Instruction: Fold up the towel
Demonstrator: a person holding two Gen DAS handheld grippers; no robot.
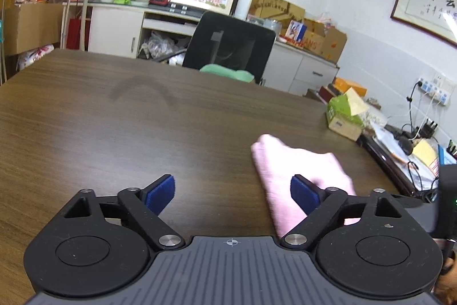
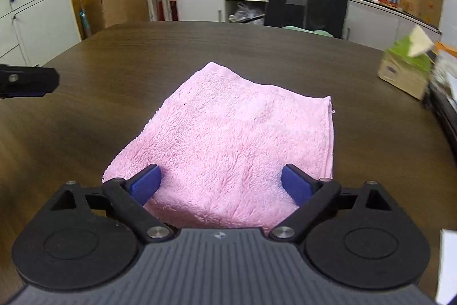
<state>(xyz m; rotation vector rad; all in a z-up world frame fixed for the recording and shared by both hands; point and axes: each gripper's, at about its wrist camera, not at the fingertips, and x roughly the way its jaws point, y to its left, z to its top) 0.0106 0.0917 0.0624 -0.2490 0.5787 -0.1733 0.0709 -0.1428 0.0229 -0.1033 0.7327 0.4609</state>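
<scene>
Right wrist view: one pink towel [image 2: 228, 139], folded into a rough square, is seen lying flat on the brown worktop [image 2: 114, 56], directly ahead of the right gripper [image 2: 221, 185]. Its two blue fingers [image 2: 145, 185] are spread wide over the towel's near edge, nothing being clamped. In the left wrist view the left gripper [image 1: 232, 195] is likewise released, its two fingers [image 1: 161, 193] held apart above bare wood, the towel [image 1: 285, 162] lying to the right. One tissue box [image 1: 345, 116] and one black chair [image 1: 231, 45] are also seen.
</scene>
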